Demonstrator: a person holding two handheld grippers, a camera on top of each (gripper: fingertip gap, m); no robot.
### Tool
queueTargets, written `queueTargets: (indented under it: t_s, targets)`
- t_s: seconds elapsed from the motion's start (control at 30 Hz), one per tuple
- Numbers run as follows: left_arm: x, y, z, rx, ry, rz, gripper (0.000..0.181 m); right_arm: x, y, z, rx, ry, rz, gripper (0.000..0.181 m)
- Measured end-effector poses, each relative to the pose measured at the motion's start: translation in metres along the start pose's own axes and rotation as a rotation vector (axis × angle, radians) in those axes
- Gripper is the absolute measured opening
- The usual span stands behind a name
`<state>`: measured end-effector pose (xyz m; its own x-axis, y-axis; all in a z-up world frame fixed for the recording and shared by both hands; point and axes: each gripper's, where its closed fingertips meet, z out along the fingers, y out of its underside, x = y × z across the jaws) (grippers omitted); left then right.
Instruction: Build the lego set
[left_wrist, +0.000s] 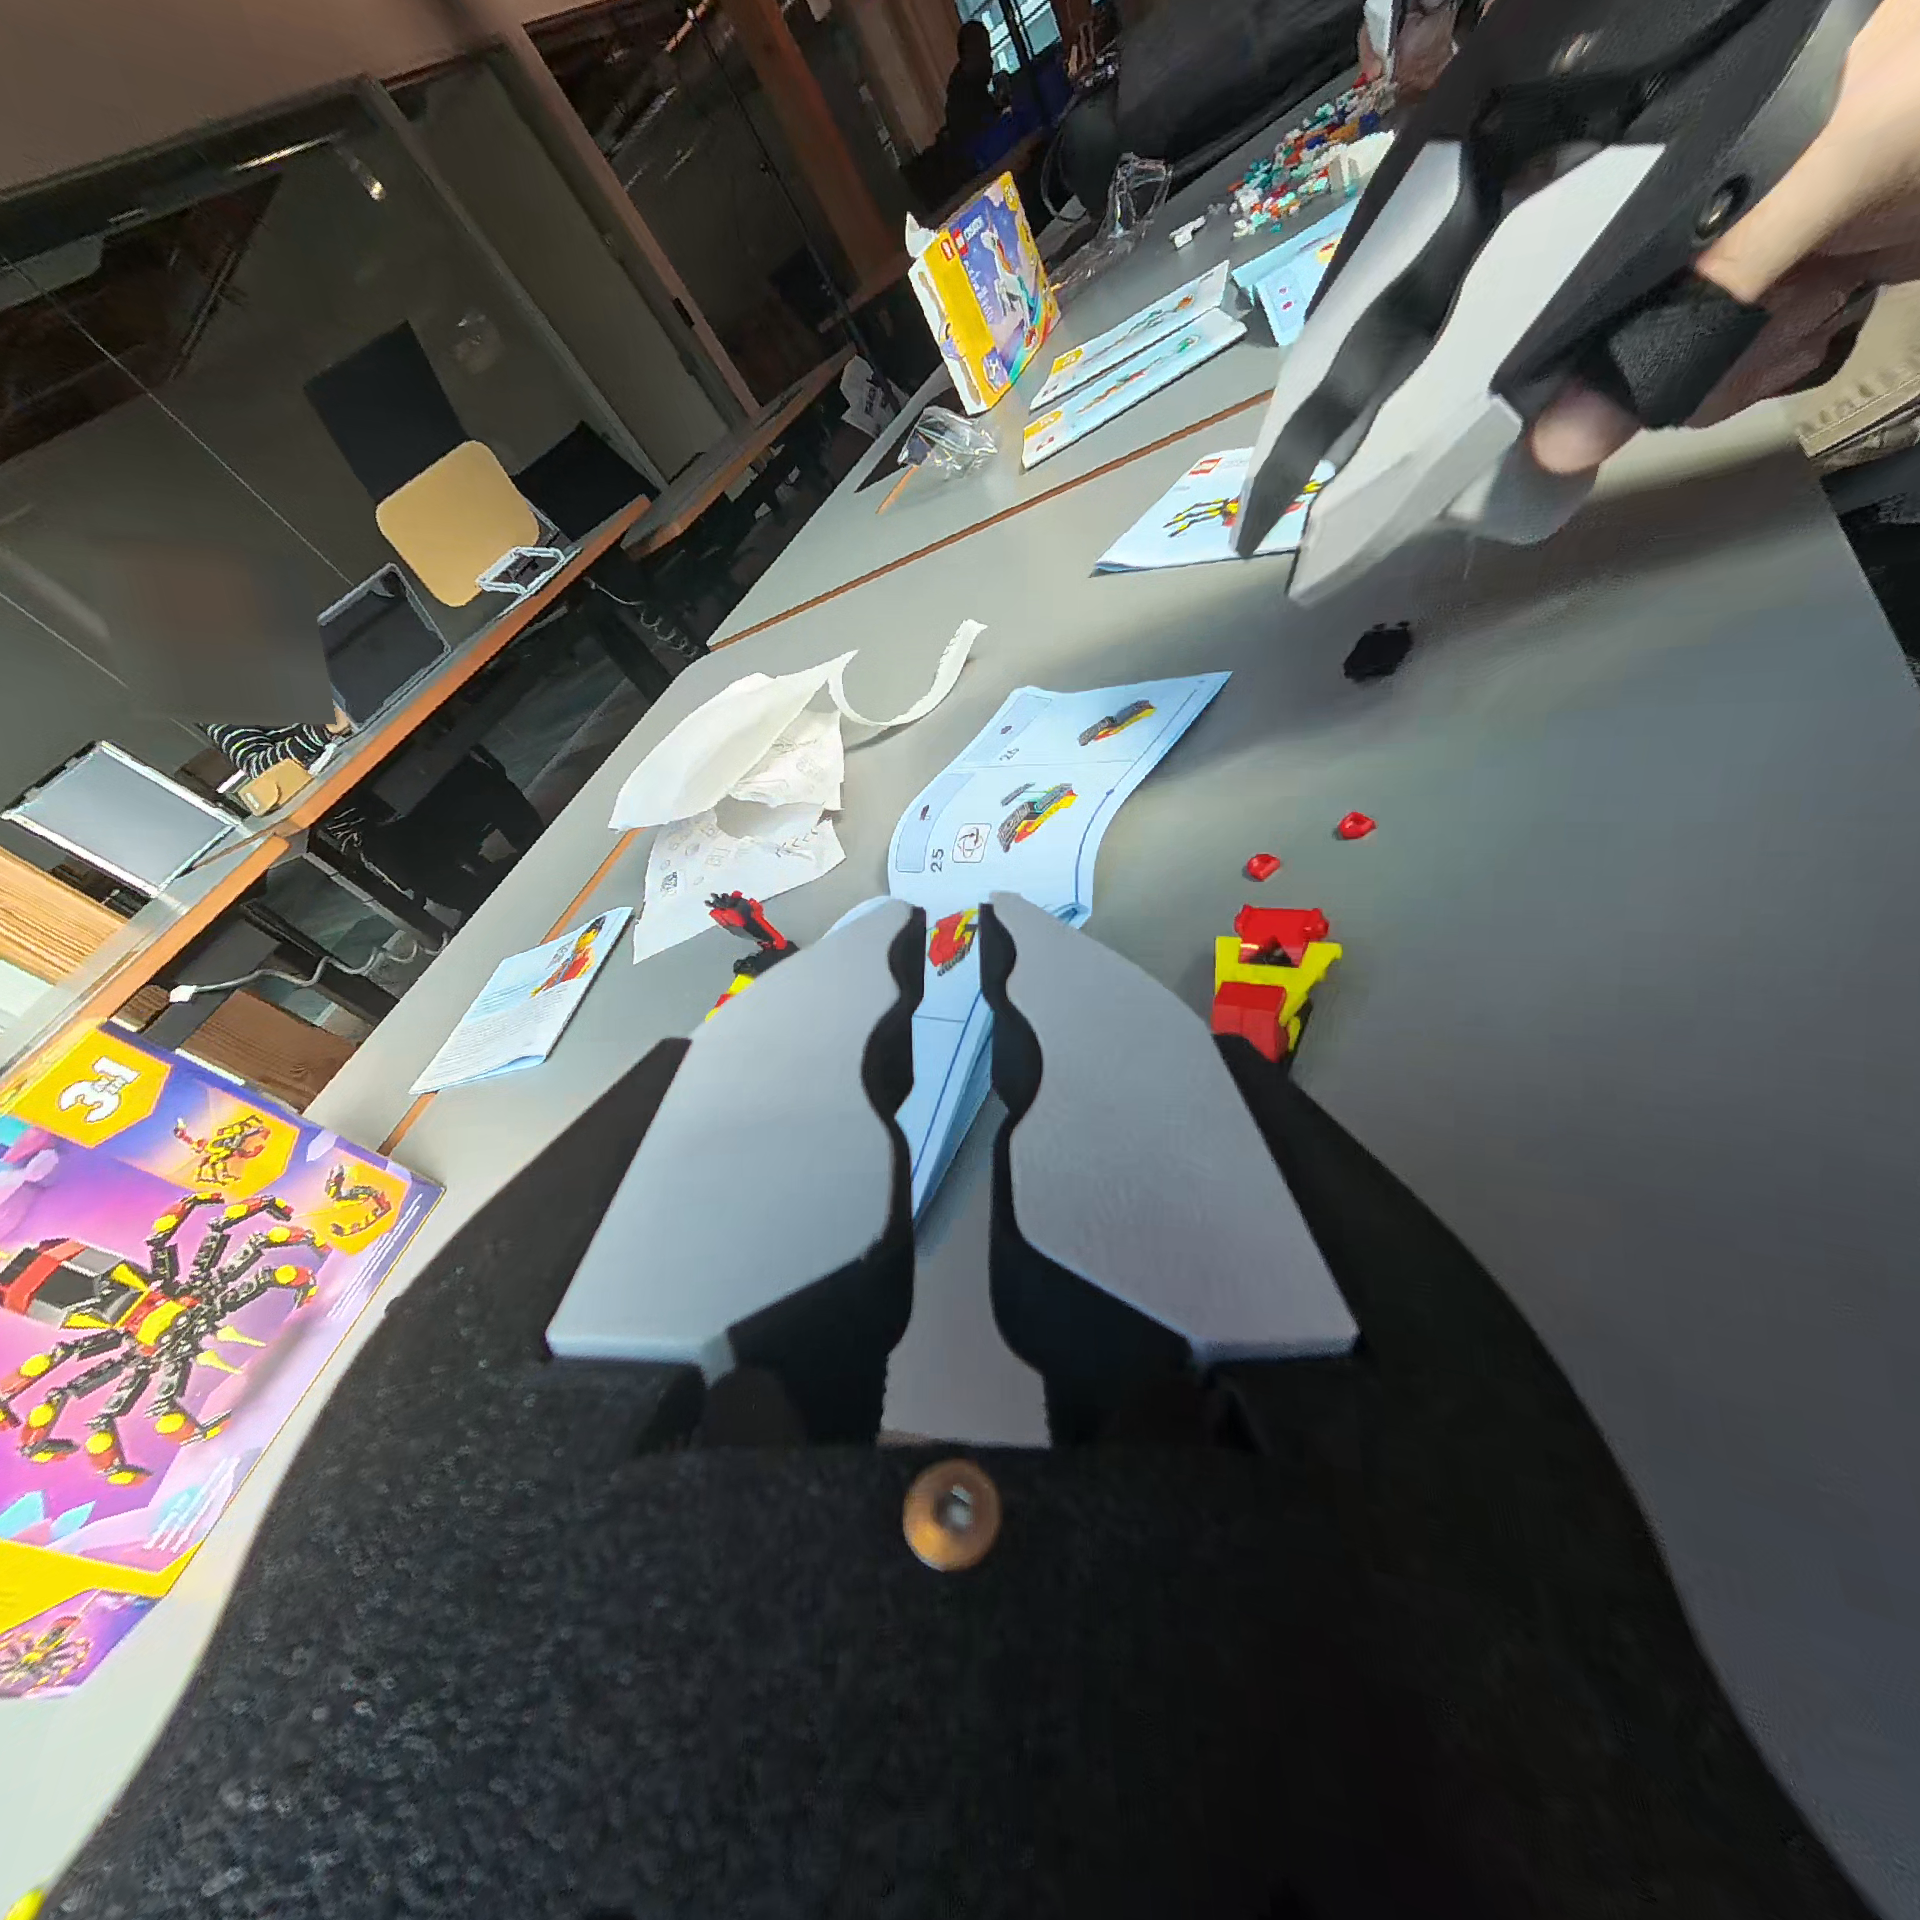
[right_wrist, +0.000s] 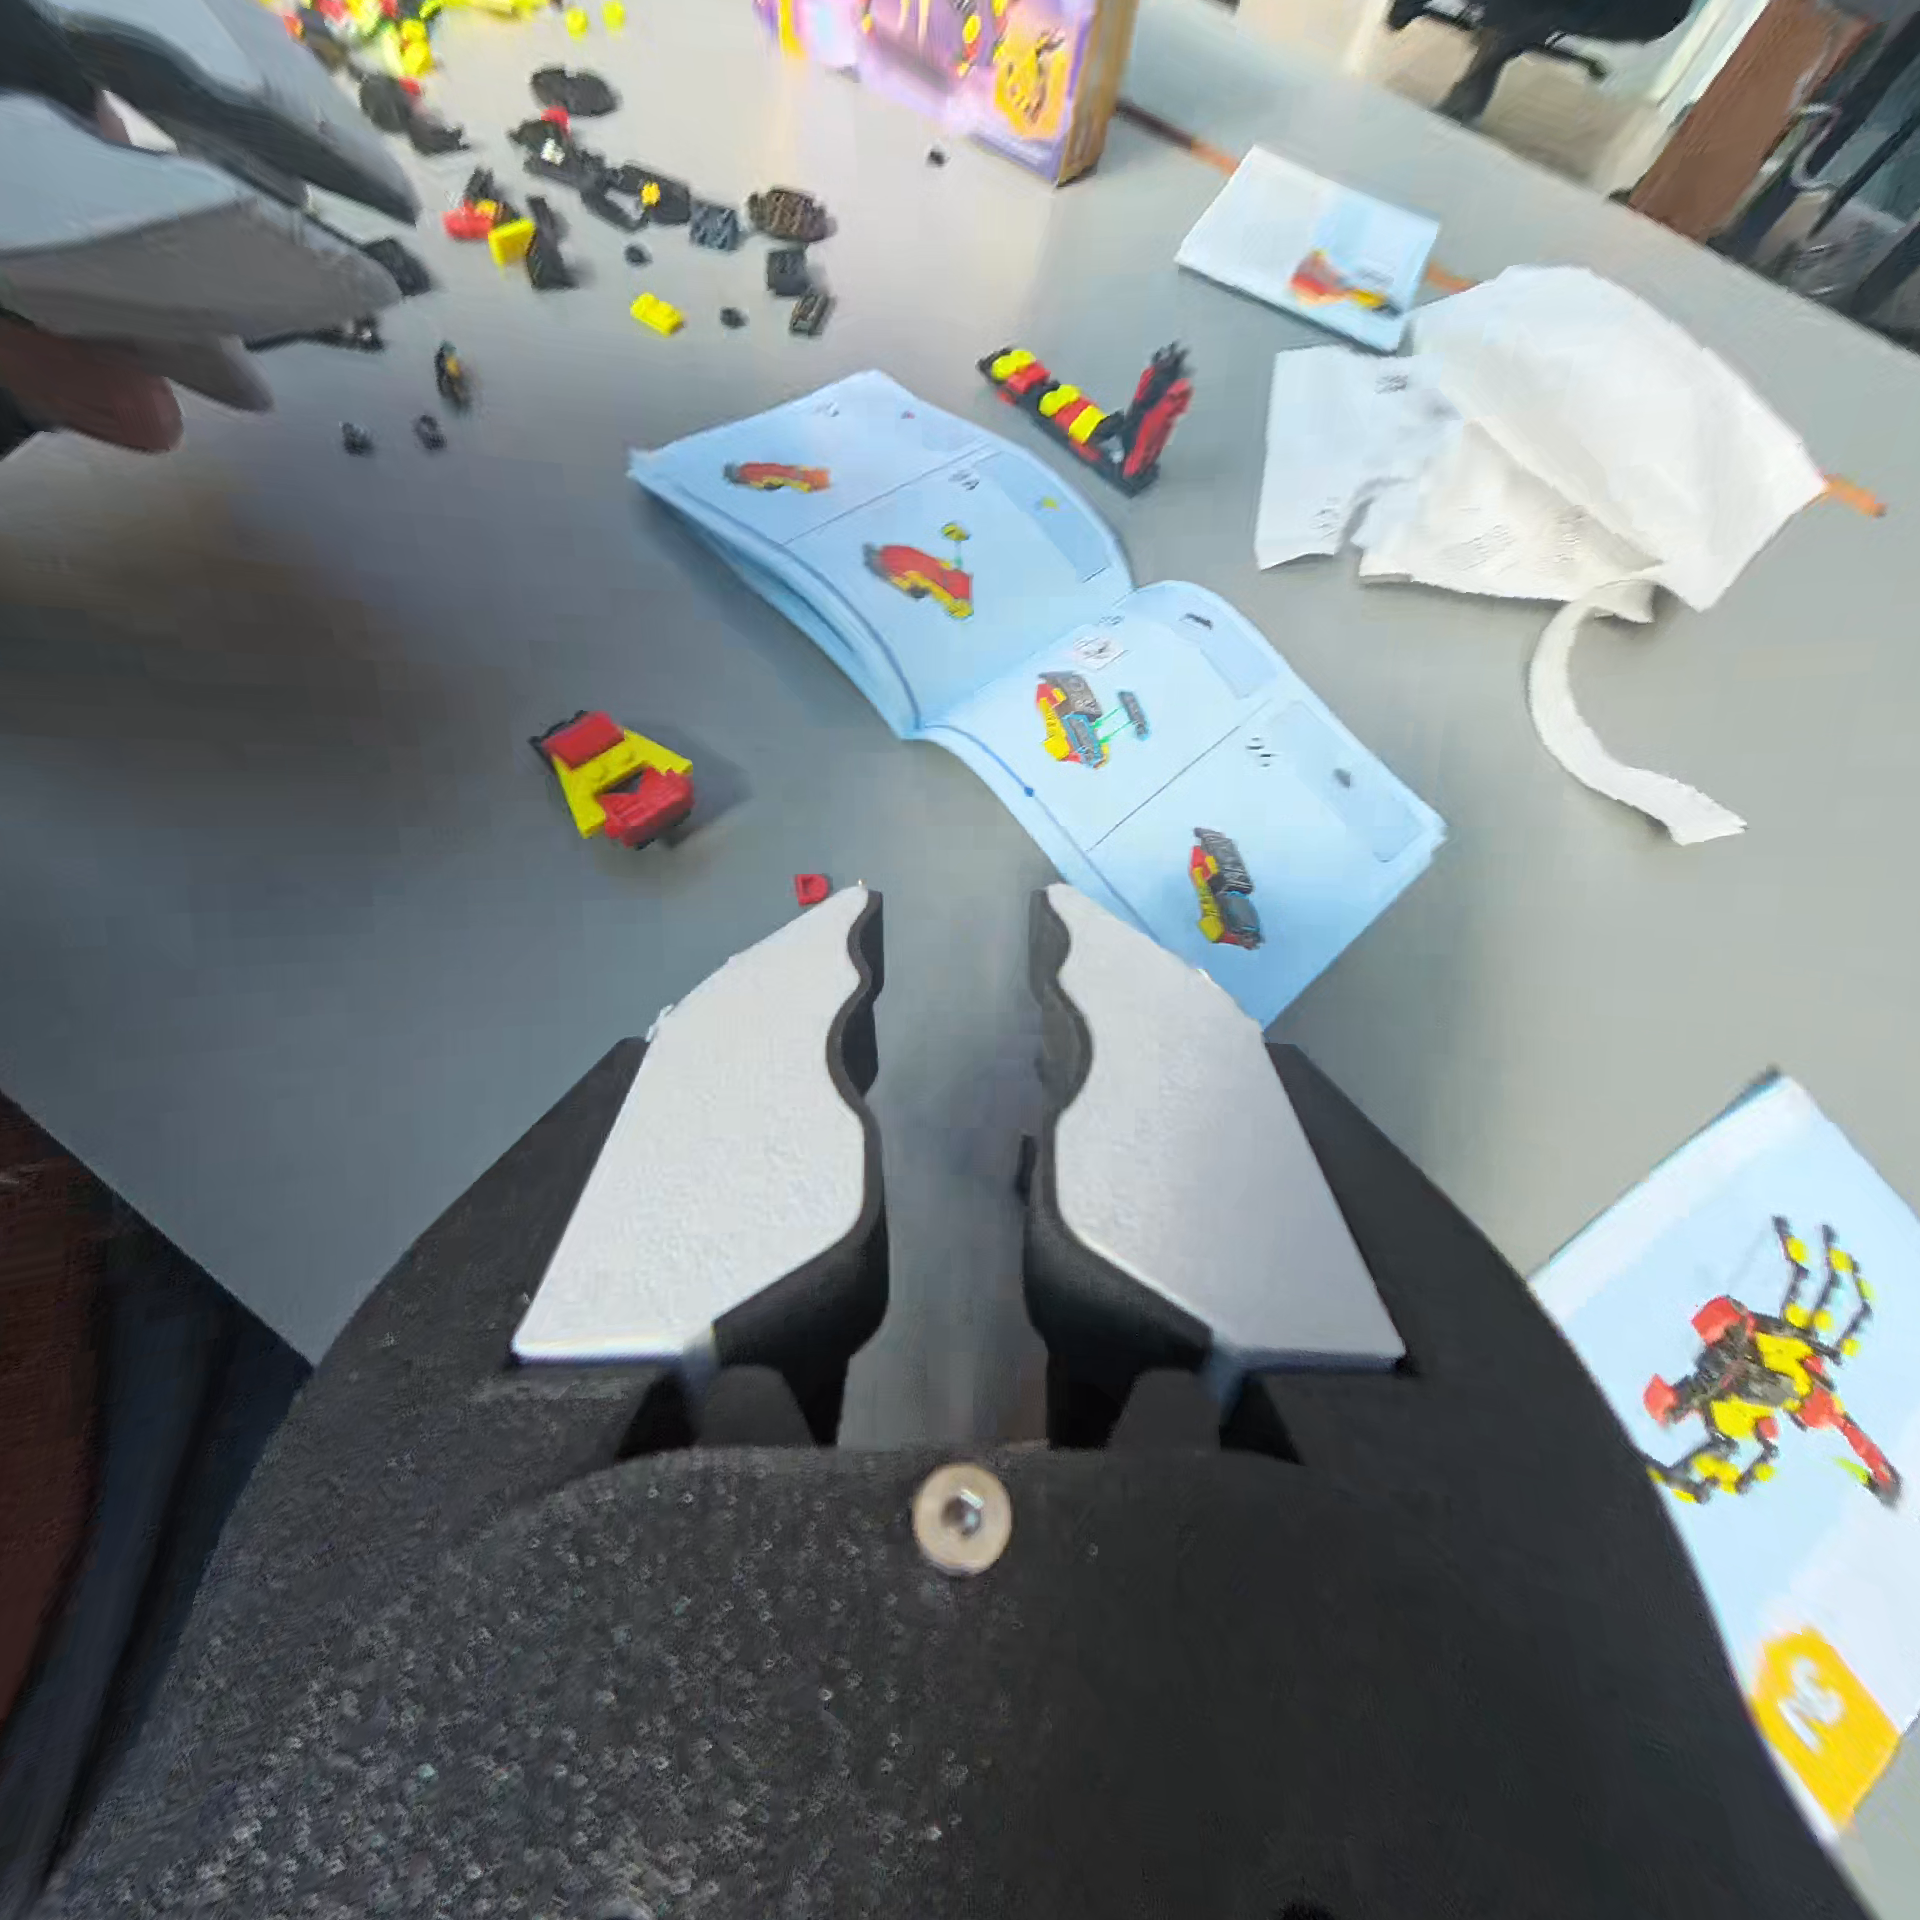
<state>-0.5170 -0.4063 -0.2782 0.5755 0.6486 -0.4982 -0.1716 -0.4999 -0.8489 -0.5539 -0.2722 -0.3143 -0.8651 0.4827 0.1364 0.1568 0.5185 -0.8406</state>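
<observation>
**Both grippers empty above the grey table**

In the left wrist view, a purple box (left_wrist: 187, 1340) lies at the far left on the table (left_wrist: 1558, 1143). A torn white bag (left_wrist: 748, 769) sits beyond it, then the open blue booklet (left_wrist: 1049, 790). The left gripper (left_wrist: 951, 920) hangs over the booklet's near edge, its jaws a narrow gap apart, gripping nothing. Just right stands a small red and yellow model (left_wrist: 1270, 977), with two loose red pieces (left_wrist: 1307, 844) beyond it. The right gripper (left_wrist: 1283, 561) hovers at upper right above a black piece (left_wrist: 1377, 652), its tips close together.

In the right wrist view its jaws stand slightly apart, empty, with loose bricks (right_wrist: 582, 208) scattered at upper left.
</observation>
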Motion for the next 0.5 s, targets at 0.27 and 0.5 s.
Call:
queueTargets:
  t_s: [0.27, 0.5]
  targets:
    - [-0.025, -0.005, 0.055, -0.017, -0.051, 0.009, 0.01, 0.169, -0.012, -0.187, 0.419, 0.786, 0.112, 0.019]
    - [-0.015, -0.016, 0.095, -0.02, -0.021, -0.009, 0.009, 0.222, 0.025, -0.213, 0.406, 0.871, 0.228, 0.021]
